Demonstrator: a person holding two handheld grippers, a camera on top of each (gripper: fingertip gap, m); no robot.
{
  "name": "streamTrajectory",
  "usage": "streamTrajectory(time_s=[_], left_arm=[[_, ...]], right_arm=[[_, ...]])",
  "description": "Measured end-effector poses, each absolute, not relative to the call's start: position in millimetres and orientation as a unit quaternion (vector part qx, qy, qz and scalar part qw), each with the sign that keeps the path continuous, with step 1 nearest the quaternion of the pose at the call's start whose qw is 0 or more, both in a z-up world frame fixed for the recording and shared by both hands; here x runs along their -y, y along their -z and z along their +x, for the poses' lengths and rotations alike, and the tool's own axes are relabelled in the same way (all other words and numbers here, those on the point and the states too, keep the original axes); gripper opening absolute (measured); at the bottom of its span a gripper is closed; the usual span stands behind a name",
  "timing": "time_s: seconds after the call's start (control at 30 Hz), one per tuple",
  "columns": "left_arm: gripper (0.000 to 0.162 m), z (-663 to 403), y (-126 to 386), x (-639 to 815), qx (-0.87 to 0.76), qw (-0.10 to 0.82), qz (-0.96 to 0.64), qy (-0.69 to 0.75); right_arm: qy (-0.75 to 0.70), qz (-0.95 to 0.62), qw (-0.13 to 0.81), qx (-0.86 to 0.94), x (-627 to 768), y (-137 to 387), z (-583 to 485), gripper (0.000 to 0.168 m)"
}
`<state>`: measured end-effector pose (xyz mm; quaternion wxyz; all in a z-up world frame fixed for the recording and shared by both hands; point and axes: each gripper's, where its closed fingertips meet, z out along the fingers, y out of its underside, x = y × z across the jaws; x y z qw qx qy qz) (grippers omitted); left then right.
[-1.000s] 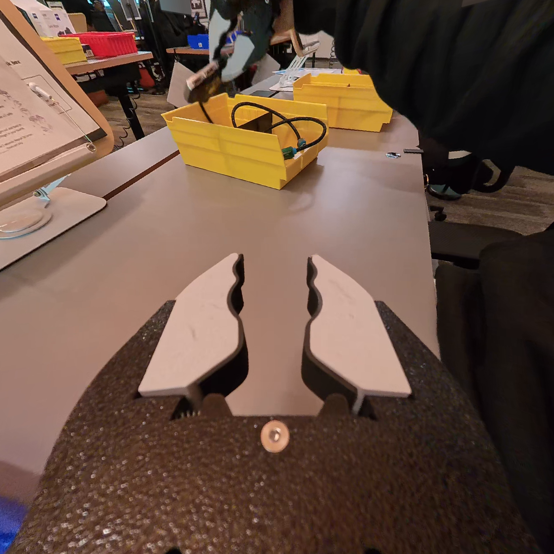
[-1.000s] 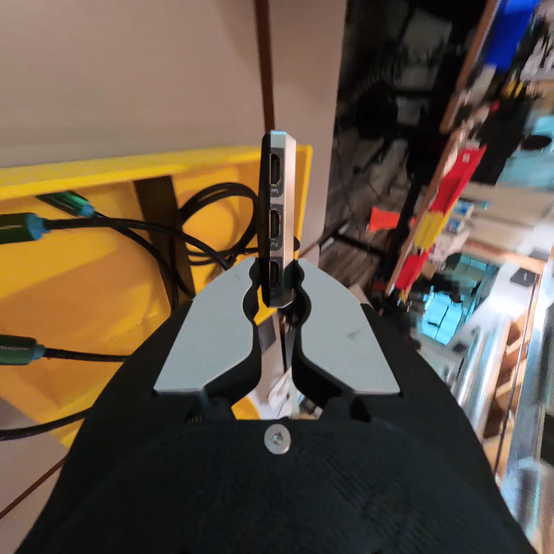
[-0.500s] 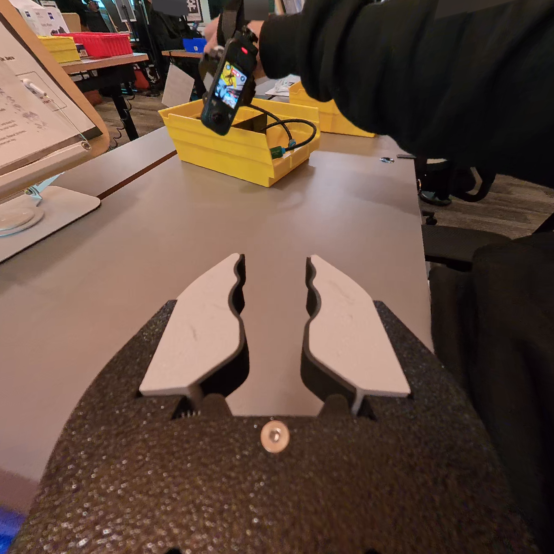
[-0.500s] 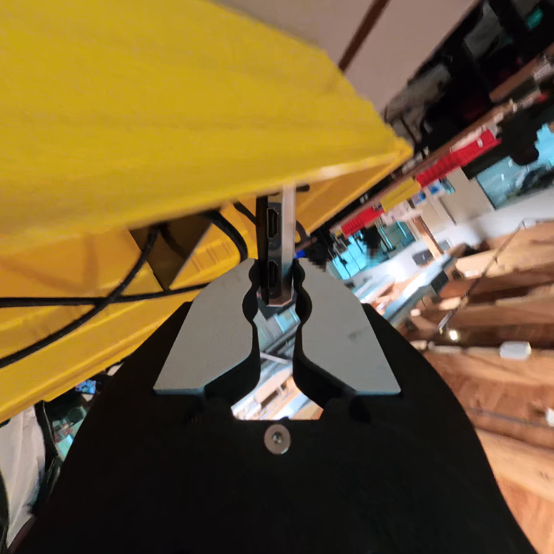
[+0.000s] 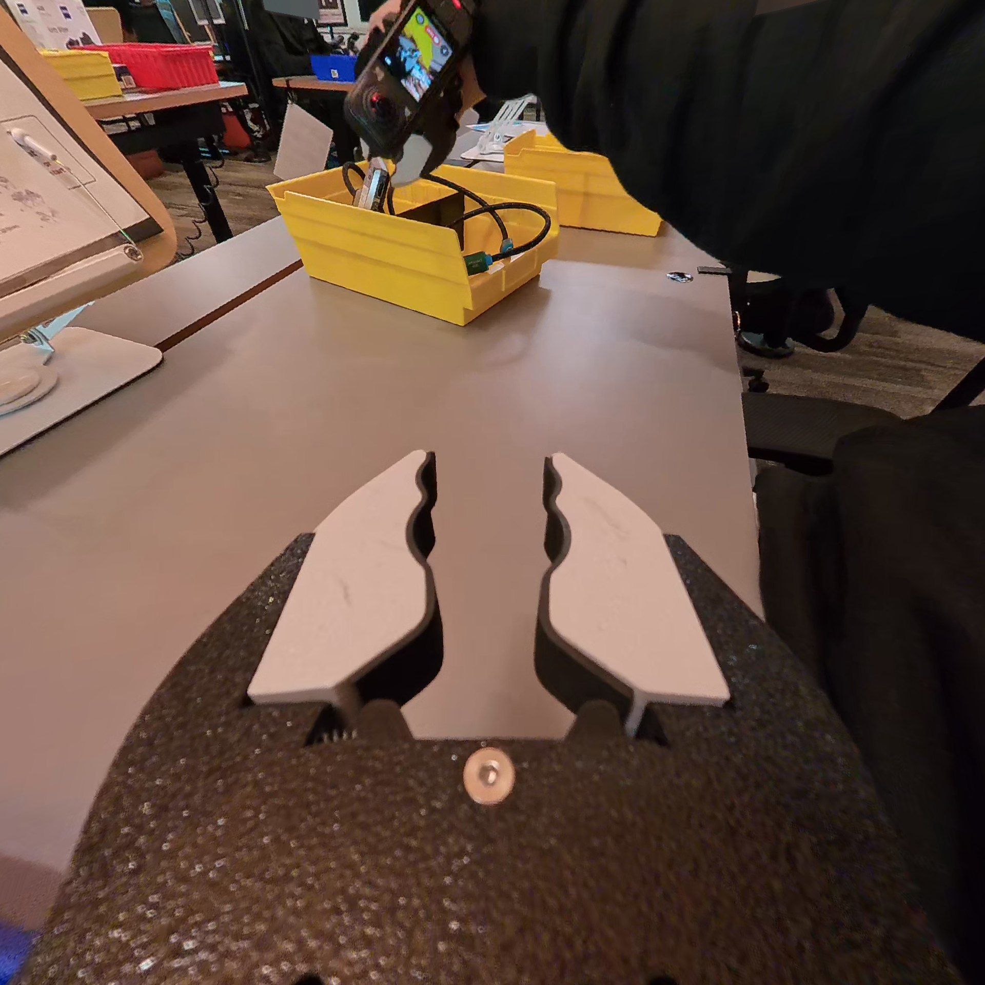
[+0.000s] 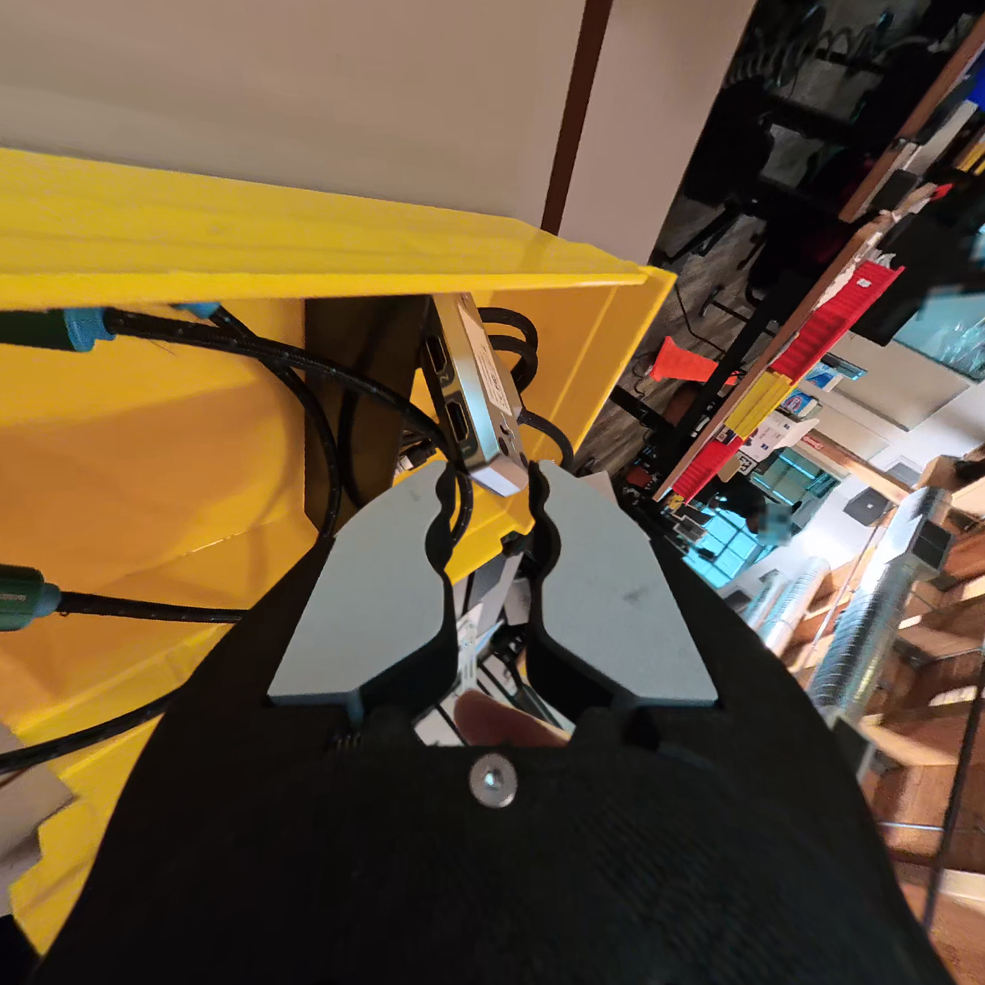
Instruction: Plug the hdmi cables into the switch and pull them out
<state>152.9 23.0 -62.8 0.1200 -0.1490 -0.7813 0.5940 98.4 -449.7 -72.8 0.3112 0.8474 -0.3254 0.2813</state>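
The silver HDMI switch (image 6: 479, 405) leans tilted inside the yellow bin (image 6: 266, 266), its near end between the tips of my right gripper (image 6: 489, 469). The jaws stand apart and do not clamp it. Black braided HDMI cables (image 6: 298, 362) with green plugs (image 6: 80, 330) lie in the bin, unplugged. In the left wrist view the right gripper (image 5: 397, 165) hangs over the bin (image 5: 416, 250) with the switch (image 5: 373, 189) below it. A green plug (image 5: 479, 261) rests on the bin's rim. My left gripper (image 5: 489, 458) is open and empty, low over the grey table (image 5: 373, 400).
A document stand (image 5: 53, 224) is at the left on the table. A second yellow bin (image 5: 581, 197) sits behind the first. A person's black sleeve (image 5: 746, 133) reaches across from the right. A black chair (image 5: 799, 426) stands by the table's right edge.
My right gripper has brought the switch down into the yellow bin and opened; the switch now leans free. The left gripper has stayed in place, open.
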Motion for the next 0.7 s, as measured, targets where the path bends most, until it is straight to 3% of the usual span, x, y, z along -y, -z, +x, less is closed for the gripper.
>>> streamTrajectory(time_s=[0.07, 0.2, 0.37, 0.47, 0.6, 0.7], left_arm=[[0.038, 153, 63, -23, 0.782, 0.119, -0.150, -0.593], [0.038, 154, 66, -21, 0.785, 0.120, -0.145, -0.590], [0.038, 160, 66, -23, 0.789, 0.108, -0.139, -0.589], [0.038, 173, 54, -25, 0.779, 0.086, -0.112, -0.611], [0.038, 203, 38, -40, 0.773, 0.045, -0.056, -0.630], [0.039, 240, 32, -73, 0.801, -0.039, -0.024, -0.598]], right_arm=[[-0.297, 0.844, 0.273, 0.354, 441, 69, 99, 0.024], [-0.307, 0.812, 0.104, 0.485, 398, 69, 104, 0.023], [-0.319, 0.658, 0.003, 0.682, 360, 63, 81, 0.054], [-0.426, 0.648, -0.087, 0.626, 312, 58, 95, 0.065], [-0.488, 0.661, -0.129, 0.555, 255, 68, 107, 0.079], [-0.495, 0.682, -0.154, 0.516, 233, 76, 108, 0.075]])
